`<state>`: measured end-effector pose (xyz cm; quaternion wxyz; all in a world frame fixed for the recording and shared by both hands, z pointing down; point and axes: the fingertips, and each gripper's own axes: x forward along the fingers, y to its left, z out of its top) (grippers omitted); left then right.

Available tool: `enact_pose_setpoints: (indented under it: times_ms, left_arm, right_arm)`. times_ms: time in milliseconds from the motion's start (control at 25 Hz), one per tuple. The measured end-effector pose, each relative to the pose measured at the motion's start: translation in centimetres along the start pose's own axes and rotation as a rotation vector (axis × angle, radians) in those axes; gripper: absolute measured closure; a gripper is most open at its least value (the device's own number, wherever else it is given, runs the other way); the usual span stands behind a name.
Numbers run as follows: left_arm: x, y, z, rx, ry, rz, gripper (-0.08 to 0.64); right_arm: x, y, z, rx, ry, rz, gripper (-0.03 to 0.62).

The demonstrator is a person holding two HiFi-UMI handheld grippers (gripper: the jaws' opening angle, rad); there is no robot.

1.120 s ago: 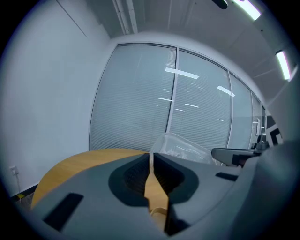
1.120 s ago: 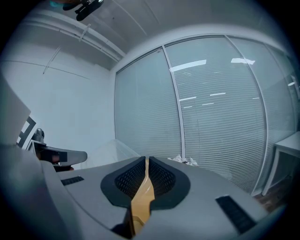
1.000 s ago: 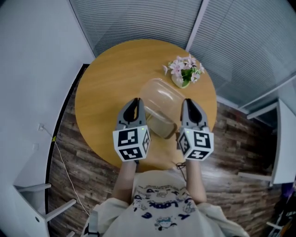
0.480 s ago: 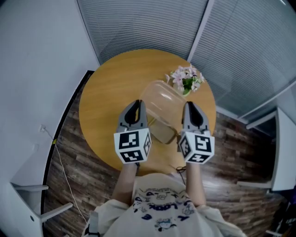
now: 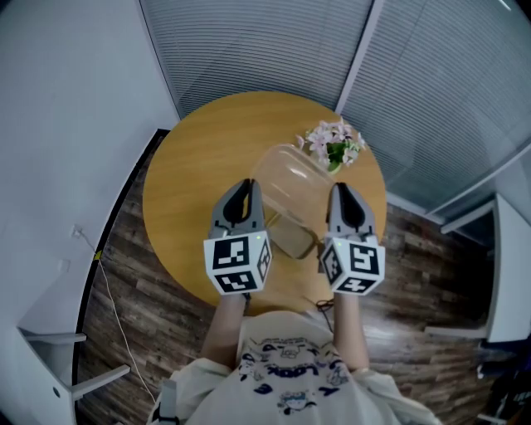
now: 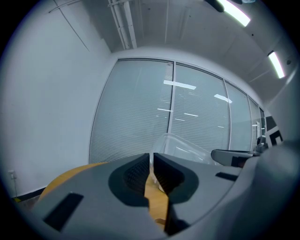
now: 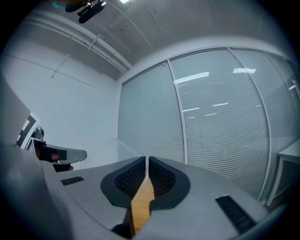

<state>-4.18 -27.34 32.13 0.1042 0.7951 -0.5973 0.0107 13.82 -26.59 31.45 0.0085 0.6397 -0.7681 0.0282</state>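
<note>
Your left gripper (image 6: 151,158) has its fingers pressed together on the thin edge of the clear container (image 6: 187,146), whose wall rises just beyond the fingertips, to their right; your right gripper (image 7: 147,161) is likewise pinched shut on that container's edge, with the pale wall spreading left of its fingers; only the head view shows the container spanning the gap between both grippers above the round wooden table (image 5: 199,158), with pink flowers (image 5: 333,139) just past the right fingertips; only the gripper views show the ceiling lights (image 6: 233,11); slatted glass walls (image 5: 257,41) and a plank floor (image 5: 137,274) surround the table.
</note>
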Motion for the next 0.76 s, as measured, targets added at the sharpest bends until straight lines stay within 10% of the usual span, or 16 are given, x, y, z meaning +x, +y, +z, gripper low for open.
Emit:
enact_pose_setpoints:
  times_ms: [760]
  left_arm:
    - [0.5,-0.71,-0.34,0.004,0.01,-0.017,0.532]
  right_arm:
    - [-0.01,-0.84,-0.43,0.008,0.009,-0.013,0.569]
